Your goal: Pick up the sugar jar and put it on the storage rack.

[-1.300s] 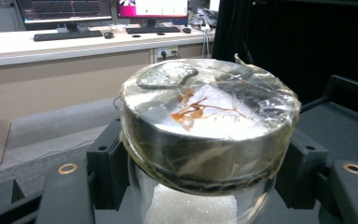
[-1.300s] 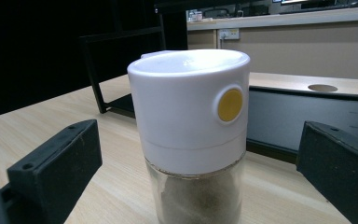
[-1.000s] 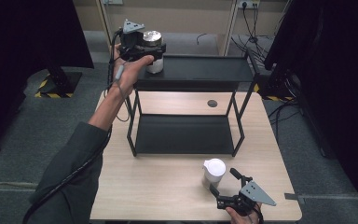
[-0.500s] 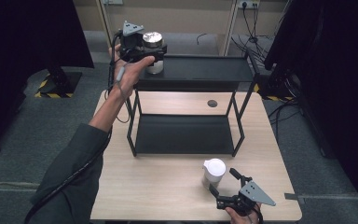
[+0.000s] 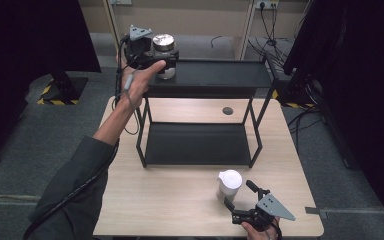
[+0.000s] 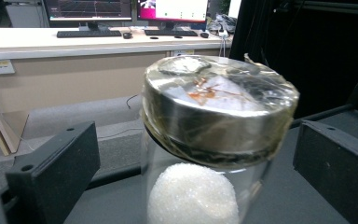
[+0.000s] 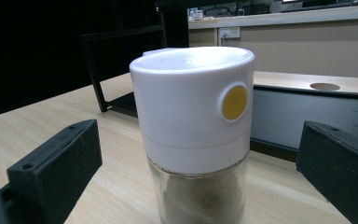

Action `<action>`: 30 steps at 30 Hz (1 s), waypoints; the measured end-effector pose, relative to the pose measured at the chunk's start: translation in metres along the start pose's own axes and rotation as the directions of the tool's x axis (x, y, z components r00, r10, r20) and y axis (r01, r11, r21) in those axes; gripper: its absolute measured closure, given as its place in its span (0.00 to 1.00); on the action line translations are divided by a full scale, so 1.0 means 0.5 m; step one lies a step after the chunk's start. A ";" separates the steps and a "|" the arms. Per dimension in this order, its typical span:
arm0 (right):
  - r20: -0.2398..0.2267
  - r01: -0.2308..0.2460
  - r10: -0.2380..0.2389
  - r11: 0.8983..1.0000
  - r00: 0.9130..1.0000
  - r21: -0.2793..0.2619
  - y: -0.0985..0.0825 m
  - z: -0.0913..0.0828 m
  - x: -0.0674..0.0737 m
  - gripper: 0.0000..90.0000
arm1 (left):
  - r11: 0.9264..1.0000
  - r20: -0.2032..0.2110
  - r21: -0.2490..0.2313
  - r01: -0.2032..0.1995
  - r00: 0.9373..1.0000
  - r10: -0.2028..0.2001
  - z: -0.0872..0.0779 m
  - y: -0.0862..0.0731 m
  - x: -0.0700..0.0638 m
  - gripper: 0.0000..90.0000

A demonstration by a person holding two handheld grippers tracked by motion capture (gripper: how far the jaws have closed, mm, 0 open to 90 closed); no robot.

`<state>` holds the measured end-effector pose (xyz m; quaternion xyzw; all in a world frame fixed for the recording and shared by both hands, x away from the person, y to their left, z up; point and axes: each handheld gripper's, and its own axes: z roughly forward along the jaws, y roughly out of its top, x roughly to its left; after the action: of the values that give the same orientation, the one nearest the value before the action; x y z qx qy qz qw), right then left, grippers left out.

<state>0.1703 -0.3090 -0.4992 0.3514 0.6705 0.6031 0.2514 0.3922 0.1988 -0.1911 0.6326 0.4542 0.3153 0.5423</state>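
Note:
A glass jar (image 5: 164, 56) with a dull metal lid (image 6: 216, 105) stands at the left end of the black rack's top shelf (image 5: 215, 72); a white grainy ball (image 6: 193, 198) lies inside it. My left gripper (image 5: 166, 59) is open, one jaw on each side of the jar with gaps between. On the table near the front stands a glass shaker (image 5: 229, 183) with a white cap (image 7: 193, 100), a yellow dot and brownish powder inside. My right gripper (image 5: 238, 194) is open just in front of it, its jaws either side and apart from it.
The two-level black rack has a lower shelf (image 5: 197, 142) on the wooden table (image 5: 160, 200). A round hole (image 5: 227, 110) sits in the tabletop behind the rack. Cables and dark curtains flank the table; a desk with monitors (image 6: 88, 9) stands beyond.

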 end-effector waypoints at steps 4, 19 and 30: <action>0.000 -0.002 0.002 1.000 1.000 0.001 0.000 0.000 0.000 0.00 | 1.000 0.003 0.012 -0.001 1.000 0.001 -0.006 -0.002 -0.005 0.00; 0.000 -0.002 0.002 1.000 1.000 -0.004 -0.001 0.000 0.001 0.00 | 1.000 0.030 -0.021 -0.017 0.999 0.018 -0.066 -0.034 -0.029 0.00; -0.002 -0.001 0.001 1.000 1.000 -0.005 -0.001 0.000 0.001 0.00 | 0.998 0.106 -0.058 -0.034 0.994 0.040 -0.116 -0.084 -0.043 0.00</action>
<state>0.1696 -0.3086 -0.4994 0.3504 0.6690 0.6053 0.2516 0.3224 0.2025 -0.2175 0.6415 0.4035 0.3038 0.5774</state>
